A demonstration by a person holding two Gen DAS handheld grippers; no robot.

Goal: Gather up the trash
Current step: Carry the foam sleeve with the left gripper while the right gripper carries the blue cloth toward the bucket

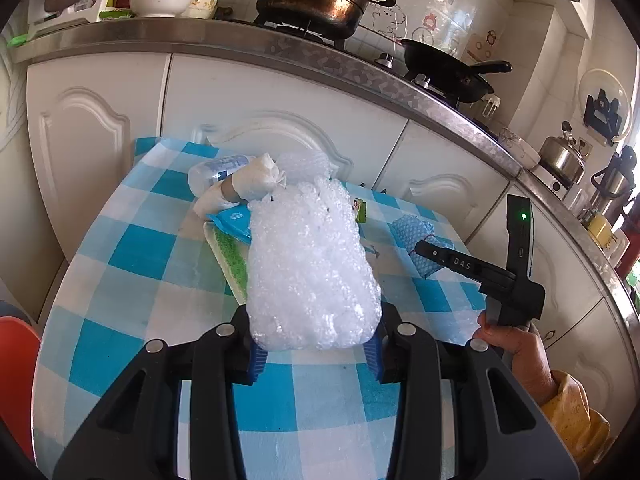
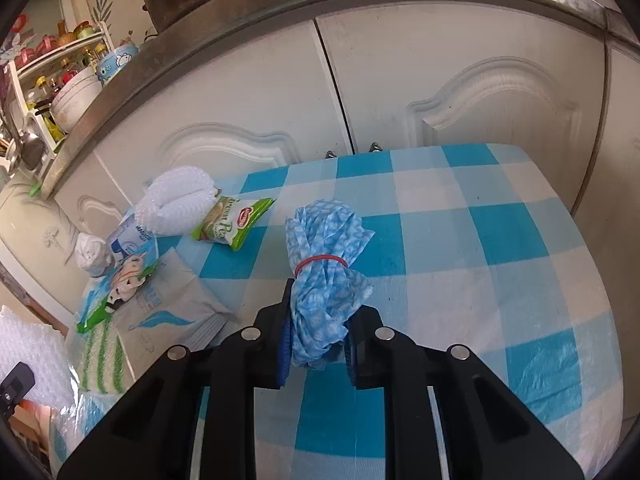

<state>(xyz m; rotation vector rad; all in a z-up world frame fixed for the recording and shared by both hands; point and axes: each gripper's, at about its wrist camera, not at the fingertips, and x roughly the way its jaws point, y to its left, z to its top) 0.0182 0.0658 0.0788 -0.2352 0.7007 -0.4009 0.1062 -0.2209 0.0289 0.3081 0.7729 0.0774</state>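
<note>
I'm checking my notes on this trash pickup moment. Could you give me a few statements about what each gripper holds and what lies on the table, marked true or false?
1. The left gripper is clamped on a bubble wrap piece. True.
2. The right gripper is open and holds nothing. False: it is shut on the blue cloth bundle.
3. A red rubber band circles the bundle. True.
4. The green snack packet lies on the floor. False: it lies on the checkered table.
5. The plastic bottle stands upright. False: it lies on its side.
</note>
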